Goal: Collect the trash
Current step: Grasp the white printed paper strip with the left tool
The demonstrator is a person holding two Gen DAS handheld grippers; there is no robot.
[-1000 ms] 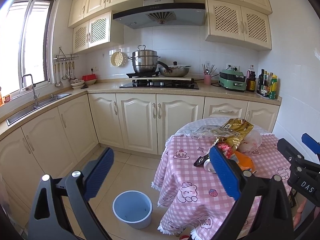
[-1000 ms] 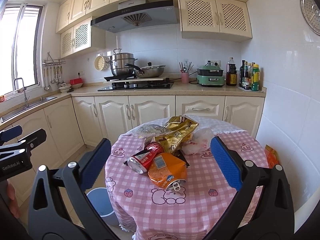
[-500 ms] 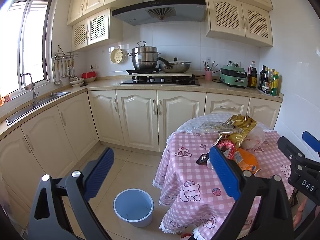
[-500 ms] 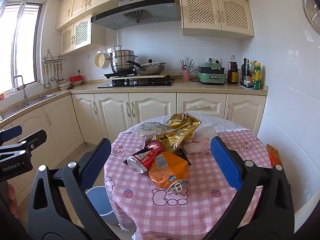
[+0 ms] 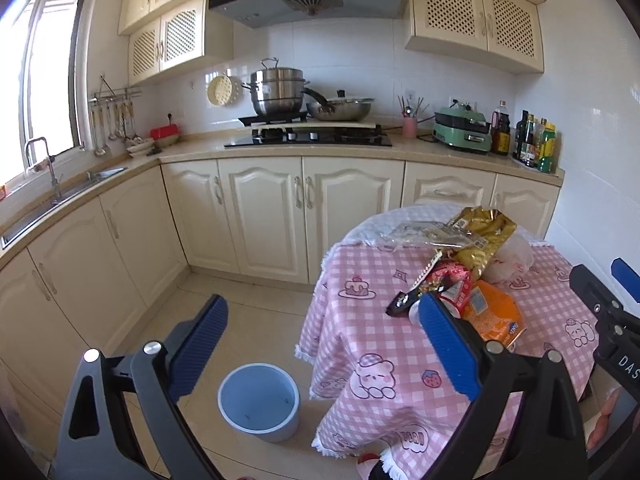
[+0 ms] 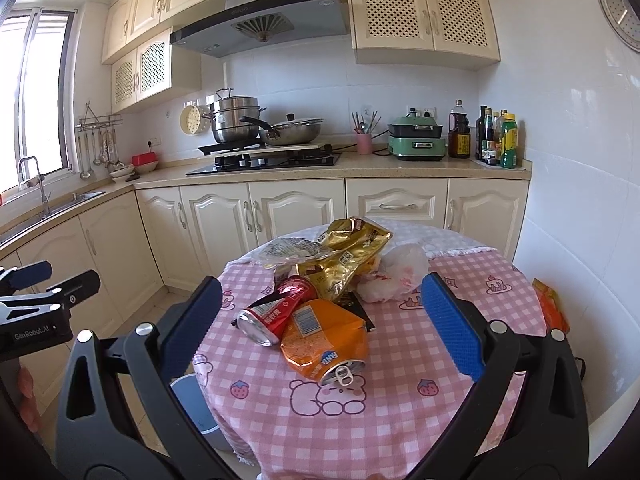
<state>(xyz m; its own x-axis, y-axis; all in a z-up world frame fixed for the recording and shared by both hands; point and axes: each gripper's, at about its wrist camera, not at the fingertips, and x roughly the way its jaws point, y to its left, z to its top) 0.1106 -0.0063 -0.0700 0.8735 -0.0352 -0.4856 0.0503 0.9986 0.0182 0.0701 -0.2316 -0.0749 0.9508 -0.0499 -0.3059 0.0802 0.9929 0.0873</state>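
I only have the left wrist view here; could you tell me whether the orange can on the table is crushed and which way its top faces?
Observer: The orange can is crushed and lies on its side, pull-tab end toward the right gripper.
Operator: Is anything hidden behind the right gripper's side of the table?
Observer: Yes, an orange wrapper sits at the table's right edge by the wall.
Operator: Is the right gripper holding anything?
Observer: No, it is open, hovering short of the trash pile.
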